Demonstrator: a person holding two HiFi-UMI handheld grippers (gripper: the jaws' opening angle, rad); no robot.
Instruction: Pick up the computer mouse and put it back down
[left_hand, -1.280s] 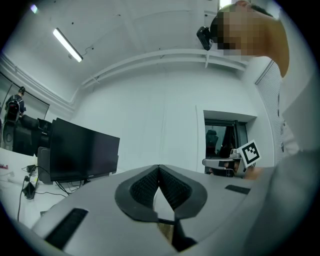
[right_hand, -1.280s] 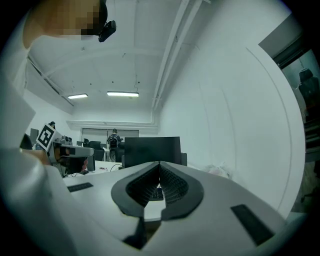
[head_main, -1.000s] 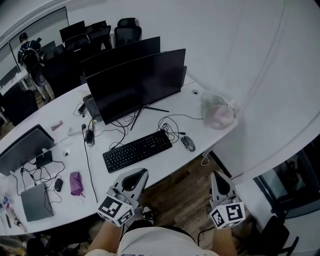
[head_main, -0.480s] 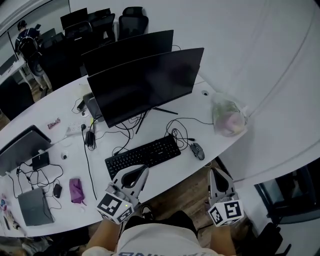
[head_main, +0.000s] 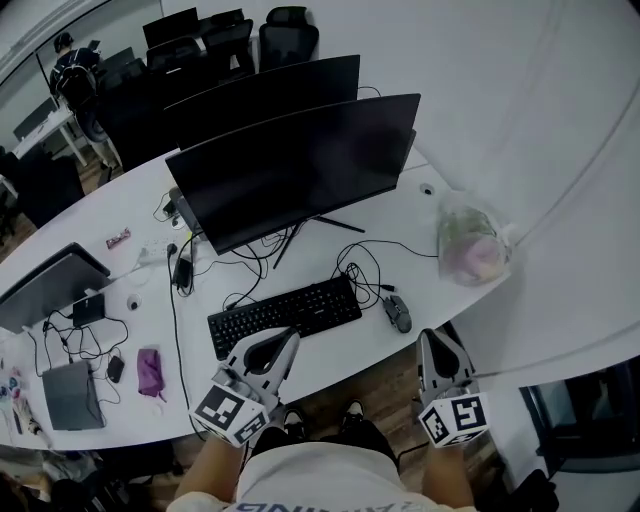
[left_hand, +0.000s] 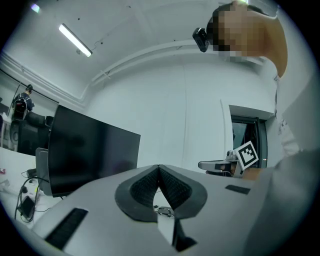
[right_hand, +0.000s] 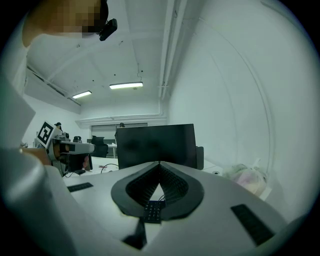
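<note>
A dark wired computer mouse (head_main: 398, 313) lies on the white desk (head_main: 340, 355), just right of the black keyboard (head_main: 285, 315). My right gripper (head_main: 431, 341) is shut and empty. It hovers at the desk's front edge, a little nearer than the mouse and to its right. My left gripper (head_main: 291, 338) is also shut and empty, its tip over the desk edge just in front of the keyboard. In the right gripper view the shut jaws (right_hand: 160, 164) point at the monitor (right_hand: 155, 145), with keyboard keys (right_hand: 152, 210) showing below them. In the left gripper view the jaws (left_hand: 159, 166) meet at the tip.
Two large dark monitors (head_main: 300, 170) stand behind the keyboard, with loose cables (head_main: 355, 265) between them. A plastic bag (head_main: 472, 248) sits at the desk's right end. A laptop (head_main: 50, 290), a purple pouch (head_main: 150, 368) and small gadgets lie at the left. Wooden floor (head_main: 370, 390) shows below the desk edge.
Both grippers have come forward to the desk's front edge. The keyboard and mouse now lie closer to their tips. Both stay shut.
</note>
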